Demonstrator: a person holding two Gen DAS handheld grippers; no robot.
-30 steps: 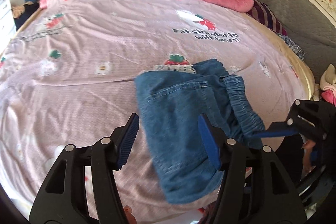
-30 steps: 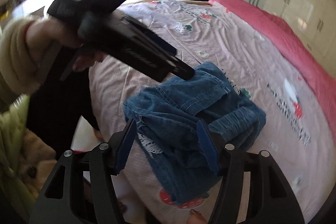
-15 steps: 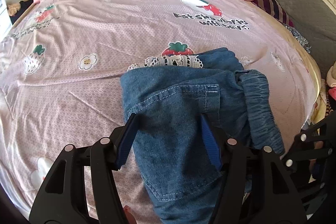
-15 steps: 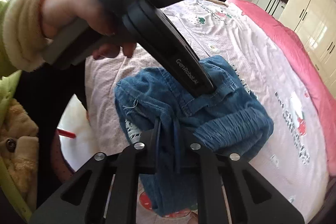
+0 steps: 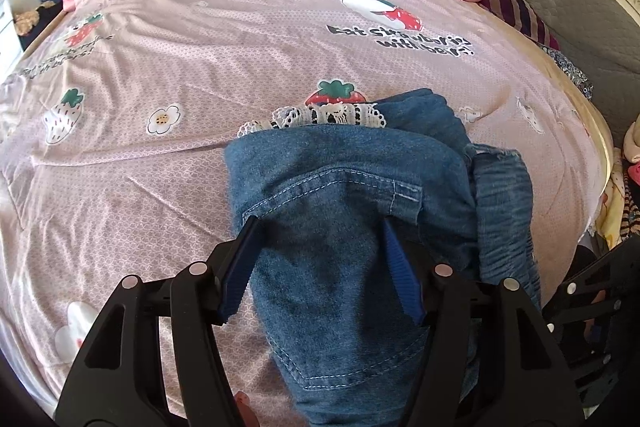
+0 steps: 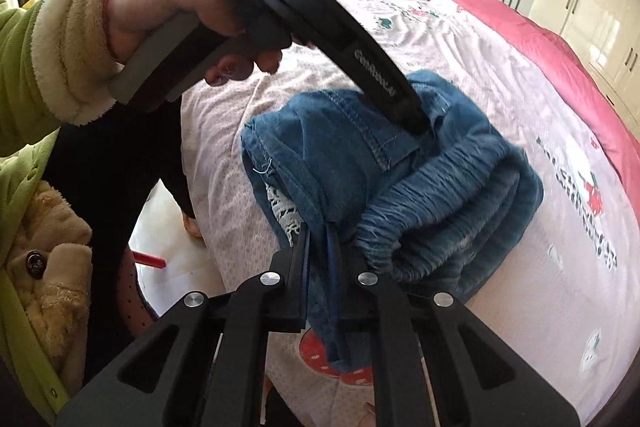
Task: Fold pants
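Right wrist view: the right gripper (image 6: 318,255) is clamped on a near edge of the pants (image 6: 400,163), likely to lift that layer. The left gripper (image 5: 320,259) presses down on the pile, fingers apart astride the denim, seemingly to pin it. These pants lie bunched on the bed (image 5: 200,67), blue denim with a gathered waistband and lace trim.

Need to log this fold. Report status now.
Right tongs shut on pants, near edge. Left tongs open, pressed onto the denim. Pants bunched on bed. Nothing in the way.
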